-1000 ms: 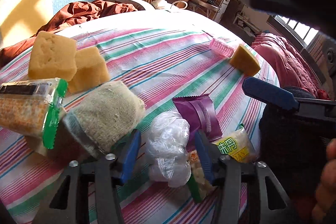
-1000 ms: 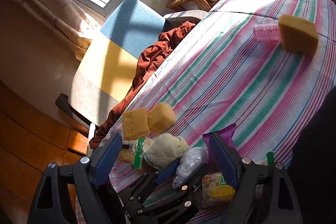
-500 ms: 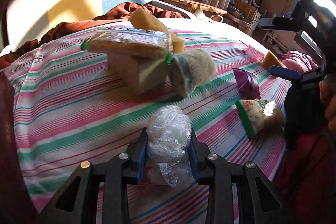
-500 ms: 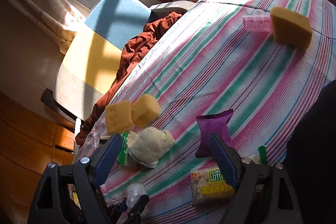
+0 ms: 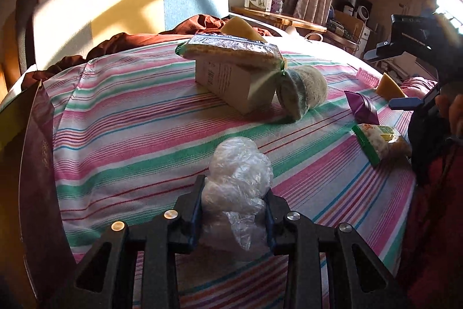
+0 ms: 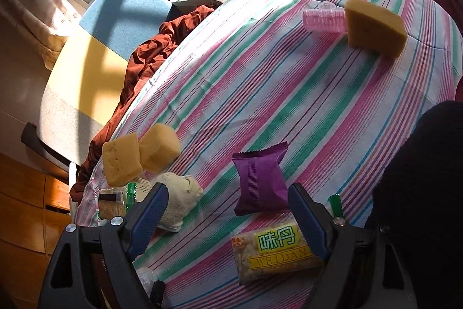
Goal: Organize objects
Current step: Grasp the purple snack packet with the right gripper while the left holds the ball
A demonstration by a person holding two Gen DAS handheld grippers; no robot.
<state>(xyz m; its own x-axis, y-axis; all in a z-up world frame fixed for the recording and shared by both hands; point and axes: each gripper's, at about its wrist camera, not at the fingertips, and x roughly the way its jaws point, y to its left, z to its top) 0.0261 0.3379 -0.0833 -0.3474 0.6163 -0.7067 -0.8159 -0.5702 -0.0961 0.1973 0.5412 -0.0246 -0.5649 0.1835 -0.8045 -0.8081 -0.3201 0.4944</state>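
Observation:
My left gripper is shut on a crumpled clear plastic bag and holds it above the striped bedsheet. My right gripper is open and empty, hovering over a purple snack packet and a yellow-green snack bag. The purple packet and the snack bag also lie at the right in the left wrist view. A cracker pack rests on a cardboard box beside a rolled grey cloth.
Two yellow sponges lie near the cloth. A third sponge and a pink hair clip lie at the far side of the bed. A dark red blanket is bunched by the headboard. A purple bag edge stands at my left.
My left gripper closed on the plastic bag, lifted it and pulled back from the pile of objects. My right gripper stayed open and shifted slightly towards the snack packets.

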